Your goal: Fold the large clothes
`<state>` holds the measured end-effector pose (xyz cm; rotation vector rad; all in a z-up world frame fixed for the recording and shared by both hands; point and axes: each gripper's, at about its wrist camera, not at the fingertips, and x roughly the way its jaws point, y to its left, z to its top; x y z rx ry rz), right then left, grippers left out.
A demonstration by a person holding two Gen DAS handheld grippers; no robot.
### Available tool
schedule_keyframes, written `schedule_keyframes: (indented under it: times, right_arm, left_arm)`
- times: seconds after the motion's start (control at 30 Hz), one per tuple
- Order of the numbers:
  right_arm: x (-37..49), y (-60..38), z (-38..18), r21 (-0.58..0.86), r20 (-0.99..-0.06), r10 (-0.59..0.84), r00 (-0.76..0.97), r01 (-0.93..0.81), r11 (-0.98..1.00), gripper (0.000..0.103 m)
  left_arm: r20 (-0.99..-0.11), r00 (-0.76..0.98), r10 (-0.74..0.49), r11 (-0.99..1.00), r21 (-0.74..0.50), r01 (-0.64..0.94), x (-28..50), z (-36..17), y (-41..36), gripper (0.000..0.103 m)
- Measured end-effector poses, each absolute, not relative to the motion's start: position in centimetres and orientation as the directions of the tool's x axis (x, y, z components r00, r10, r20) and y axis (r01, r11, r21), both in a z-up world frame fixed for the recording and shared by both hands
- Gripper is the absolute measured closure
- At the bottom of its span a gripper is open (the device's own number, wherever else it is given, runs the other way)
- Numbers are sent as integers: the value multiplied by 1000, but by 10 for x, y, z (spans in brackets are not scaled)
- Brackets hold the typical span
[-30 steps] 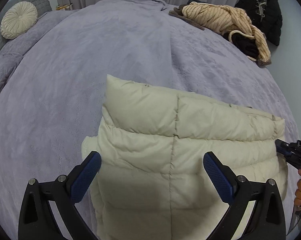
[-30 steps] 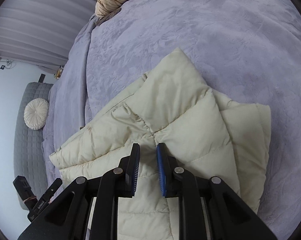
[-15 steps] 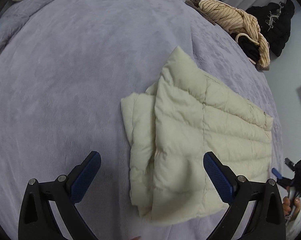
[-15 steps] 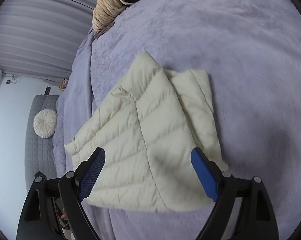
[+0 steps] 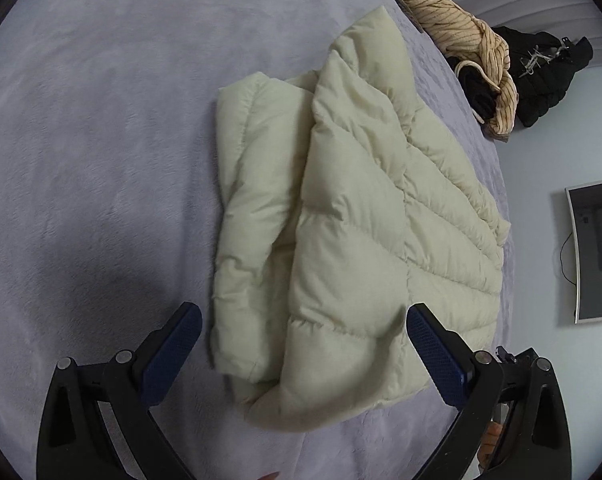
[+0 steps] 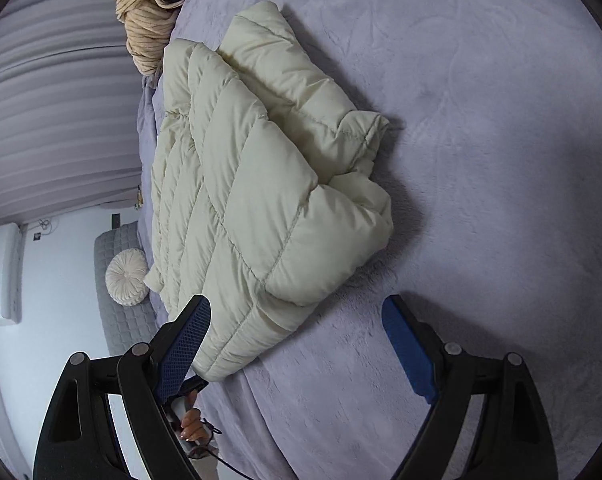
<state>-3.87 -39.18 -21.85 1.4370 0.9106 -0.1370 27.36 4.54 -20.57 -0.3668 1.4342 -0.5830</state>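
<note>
Now folded cream jacket point(image 5: 353, 216) on bed point(image 5: 101, 140) — both claws wide, empty.

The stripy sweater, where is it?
The tan striped sweater lies bunched at the bed's far edge, upper right in the left wrist view, beyond the cream puffer jacket.

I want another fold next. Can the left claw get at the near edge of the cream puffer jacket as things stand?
Probably yes: the left claw is open, the cream puffer jacket lies folded on the bed, its near edge already between the fingers, nothing covering it.
</note>
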Motion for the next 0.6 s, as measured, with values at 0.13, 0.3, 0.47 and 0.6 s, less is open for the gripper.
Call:
schedule_keyframes:
  times: [0.13, 0.3, 0.47, 0.6]
  right_arm:
    - [-23, -392, -233, 815, -562, 421, 712, 563, 137, 13]
    - [-11, -393, -240, 861, -480, 392, 785, 508, 38, 20]
    - [-8, -386, -240, 894, -400, 389, 830, 447, -36, 87]
    - [-15, -380, -227, 915, -353, 405, 843, 401, -37, 88]
  left_arm:
    - [-829, 17, -559, 818, -548, 176, 283, -216, 25, 0]
    - [-819, 37, -573, 813, -562, 151, 285, -218, 23, 34]
    - [-785, 65, -616, 778, -592, 210, 277, -200, 26, 76]
    - [-764, 80, -641, 756, -609, 241, 268, -180, 34, 76]
